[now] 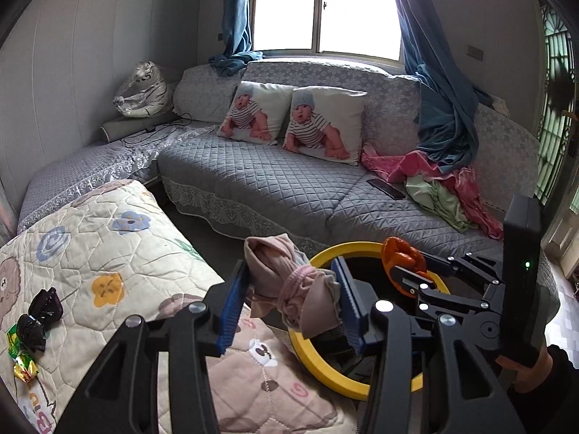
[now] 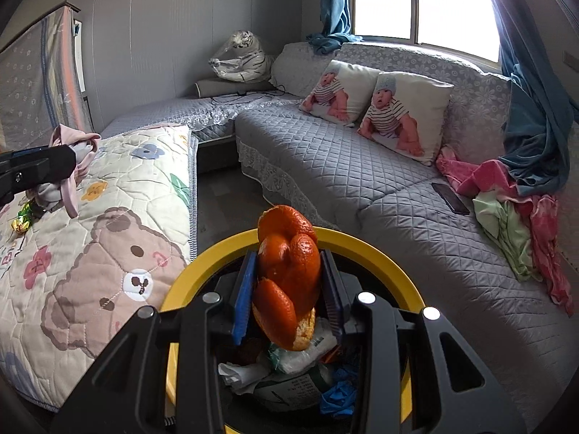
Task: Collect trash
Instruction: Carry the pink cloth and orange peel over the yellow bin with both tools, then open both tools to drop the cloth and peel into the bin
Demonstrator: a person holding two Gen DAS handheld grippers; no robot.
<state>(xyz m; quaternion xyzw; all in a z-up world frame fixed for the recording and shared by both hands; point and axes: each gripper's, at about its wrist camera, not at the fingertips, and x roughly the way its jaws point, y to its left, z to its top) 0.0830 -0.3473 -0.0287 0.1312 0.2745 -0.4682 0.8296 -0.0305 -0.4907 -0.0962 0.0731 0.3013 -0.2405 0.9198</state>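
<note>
Orange peel (image 2: 287,282) pinched in right gripper (image 2: 289,289) above yellow-rimmed bin (image 2: 380,253); left gripper (image 1: 289,300) clamping bundled cloth (image 1: 289,282).

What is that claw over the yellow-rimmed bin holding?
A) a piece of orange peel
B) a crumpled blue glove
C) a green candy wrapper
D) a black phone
A: the right gripper has its blue pads pressed on the curled orange peel, right above the yellow-rimmed bin; the left gripper holds a bundle of pinkish cloth instead.
</note>
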